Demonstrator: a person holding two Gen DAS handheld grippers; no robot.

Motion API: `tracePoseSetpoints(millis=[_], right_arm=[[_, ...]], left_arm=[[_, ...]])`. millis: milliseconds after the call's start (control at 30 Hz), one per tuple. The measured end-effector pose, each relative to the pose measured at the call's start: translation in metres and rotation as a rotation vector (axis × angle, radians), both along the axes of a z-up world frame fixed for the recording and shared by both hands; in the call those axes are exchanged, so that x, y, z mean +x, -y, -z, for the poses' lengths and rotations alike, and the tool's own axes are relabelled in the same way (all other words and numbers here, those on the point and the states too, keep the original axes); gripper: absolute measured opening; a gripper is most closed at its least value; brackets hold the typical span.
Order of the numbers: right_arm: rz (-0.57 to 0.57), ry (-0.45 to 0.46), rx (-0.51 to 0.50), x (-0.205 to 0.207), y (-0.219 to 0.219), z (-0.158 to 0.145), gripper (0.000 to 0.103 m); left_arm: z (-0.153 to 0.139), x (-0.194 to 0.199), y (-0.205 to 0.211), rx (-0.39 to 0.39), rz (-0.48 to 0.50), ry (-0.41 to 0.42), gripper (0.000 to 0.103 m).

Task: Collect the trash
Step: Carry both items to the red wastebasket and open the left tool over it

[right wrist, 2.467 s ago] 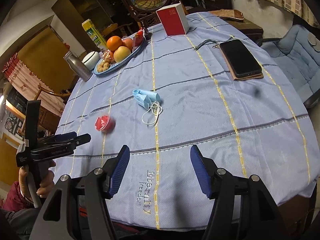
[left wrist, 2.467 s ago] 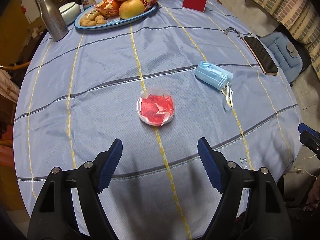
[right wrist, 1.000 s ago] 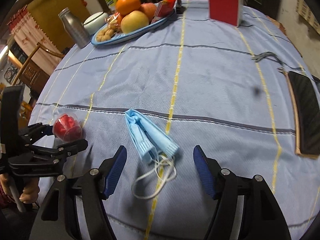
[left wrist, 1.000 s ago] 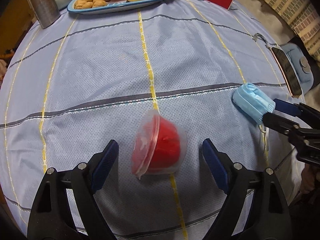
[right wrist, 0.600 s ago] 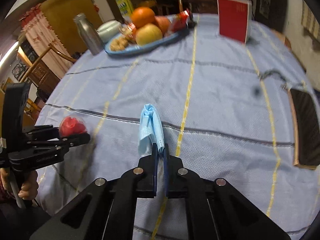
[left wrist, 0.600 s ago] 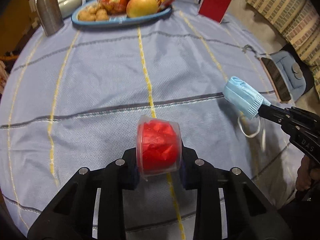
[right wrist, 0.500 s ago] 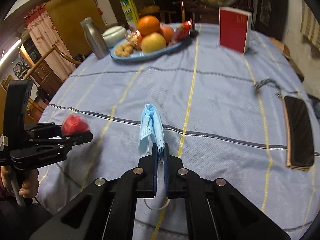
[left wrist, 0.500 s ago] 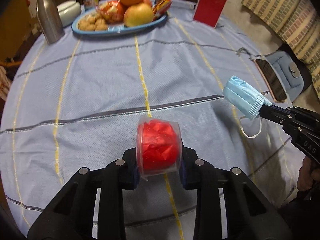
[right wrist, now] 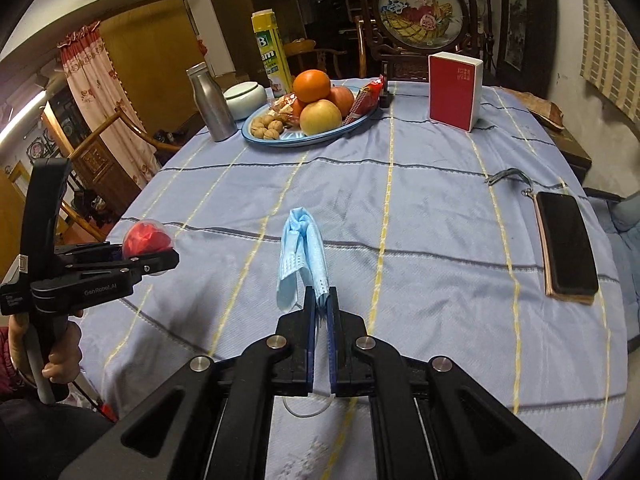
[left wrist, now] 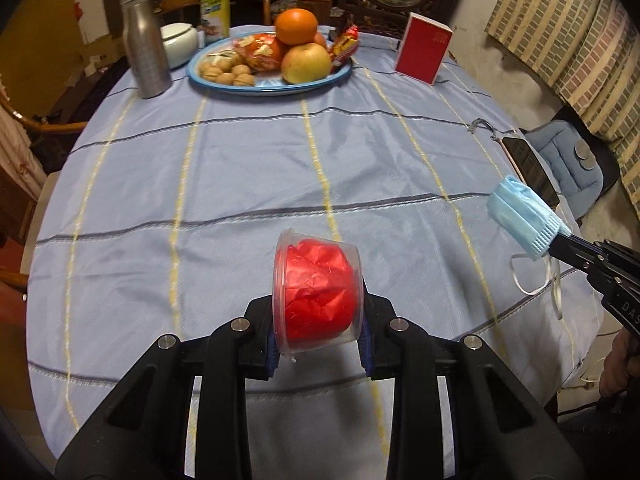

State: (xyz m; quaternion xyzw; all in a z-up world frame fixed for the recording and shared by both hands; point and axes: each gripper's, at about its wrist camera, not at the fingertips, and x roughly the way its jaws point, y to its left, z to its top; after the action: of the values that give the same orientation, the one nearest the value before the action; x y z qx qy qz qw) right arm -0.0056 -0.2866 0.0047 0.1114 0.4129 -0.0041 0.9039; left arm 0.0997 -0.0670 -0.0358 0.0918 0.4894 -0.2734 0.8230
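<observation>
- Red paper fills the clear cup, which now sits clamped on its side between the pads of the left gripper; 1 second ago the cup lay on the cloth between wide-open jaws.
- The cup is off the table and held above the near edge, mouth turned towards the far side.
- The right gripper has also closed: its fingers are pressed together on the pleated end of the blue mask, which 1 second ago lay flat on the cloth between them.
- The mask hangs clear of the table, and its white ear loops dangle below the grip.
- Both pieces of trash are picked up, so the grasping step looks done for these 2 items.
- No bin shows in either view, so where they go cannot be told.
- The plate of fruit and nuts, bottle, red box and phone stay where they were, well apart from both grippers.
- The thin cup could slip or buckle under the squeeze; a steady carry seems wise.
</observation>
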Motion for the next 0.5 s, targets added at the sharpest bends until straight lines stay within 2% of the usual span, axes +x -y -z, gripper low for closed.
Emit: tracePoseSetpoints(millis=[267,500], right_arm=[[0.001,0.001,0.022,-0.013,-0.029,-0.006,0.006],[-0.083,-0.007,0.034,-0.015,-0.058,-0.009,0.006]], left_arm=[[-0.007,-0.01,-0.052,-0.004,-0.061,0.001,0.031],[-0.008,-0.02,-0.088,0.005,-0.142,-0.002,0.031]])
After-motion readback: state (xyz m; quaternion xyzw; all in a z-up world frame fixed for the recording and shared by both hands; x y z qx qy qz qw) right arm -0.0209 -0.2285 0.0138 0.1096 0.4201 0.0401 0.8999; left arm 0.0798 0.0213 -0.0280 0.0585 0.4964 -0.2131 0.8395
